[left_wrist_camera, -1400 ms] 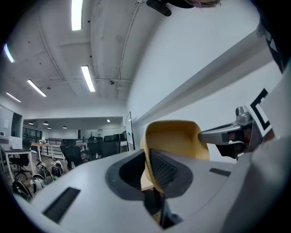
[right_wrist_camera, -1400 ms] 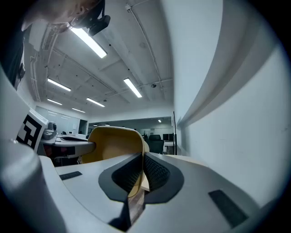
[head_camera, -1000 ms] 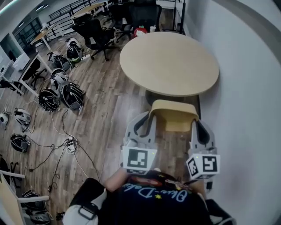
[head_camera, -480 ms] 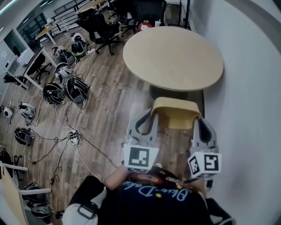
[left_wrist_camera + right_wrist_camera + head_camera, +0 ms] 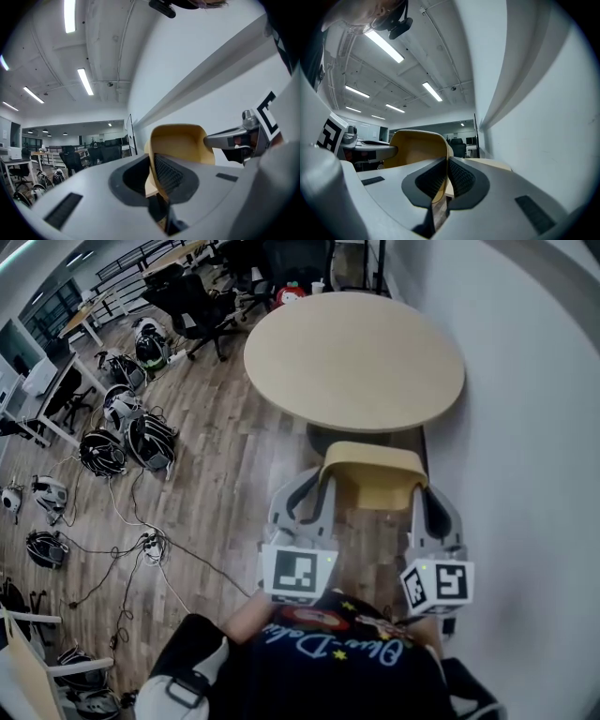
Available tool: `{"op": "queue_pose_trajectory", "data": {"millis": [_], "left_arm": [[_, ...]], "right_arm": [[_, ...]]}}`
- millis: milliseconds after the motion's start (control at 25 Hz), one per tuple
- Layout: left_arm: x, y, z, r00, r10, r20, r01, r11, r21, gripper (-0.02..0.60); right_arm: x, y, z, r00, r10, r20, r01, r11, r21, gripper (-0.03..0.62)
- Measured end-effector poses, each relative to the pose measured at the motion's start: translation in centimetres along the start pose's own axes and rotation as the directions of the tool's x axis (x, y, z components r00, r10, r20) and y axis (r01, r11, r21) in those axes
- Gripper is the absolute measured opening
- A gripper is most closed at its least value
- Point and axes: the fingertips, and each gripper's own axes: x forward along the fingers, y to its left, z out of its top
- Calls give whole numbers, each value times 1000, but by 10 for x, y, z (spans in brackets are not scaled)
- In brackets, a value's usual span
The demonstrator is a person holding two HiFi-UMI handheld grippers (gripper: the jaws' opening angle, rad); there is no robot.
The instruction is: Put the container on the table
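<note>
While I hold both arms out level, the yellow container (image 5: 375, 479) hangs in the air between them. The left gripper (image 5: 157, 180) is clamped on its left wall, ribbed pads squeezing the thin edge, and the right gripper (image 5: 445, 176) is pinched onto the opposite wall the same way. So it's a two-sided grip, with nothing else under the container.

From the head view I can look down into it. It sits over the wooden floor (image 5: 225, 474), just short of the near edge of the round table (image 5: 356, 357) and not on it yet. The white wall (image 5: 525, 427) runs close along my right side.

Off to the left the floor is kind of a mess – helmets (image 5: 141, 442) and cables (image 5: 122, 549) lying around. Some black office chairs (image 5: 202, 301) are parked past the table.
</note>
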Motion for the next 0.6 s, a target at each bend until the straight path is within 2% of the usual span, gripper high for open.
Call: {"op": "queue_pose_trajectory", "data": {"millis": [320,600], "left_arm": [[48,2,4,997,-72,19,72,997,-14,31],[89,31,4,995,-94,38,95,995,-27,31]], "right_arm": [[26,-27,6,997,-76,-5,76,996,-42,14],[71,-32,12,995,-102,-8,101,993,-63,14]]}}
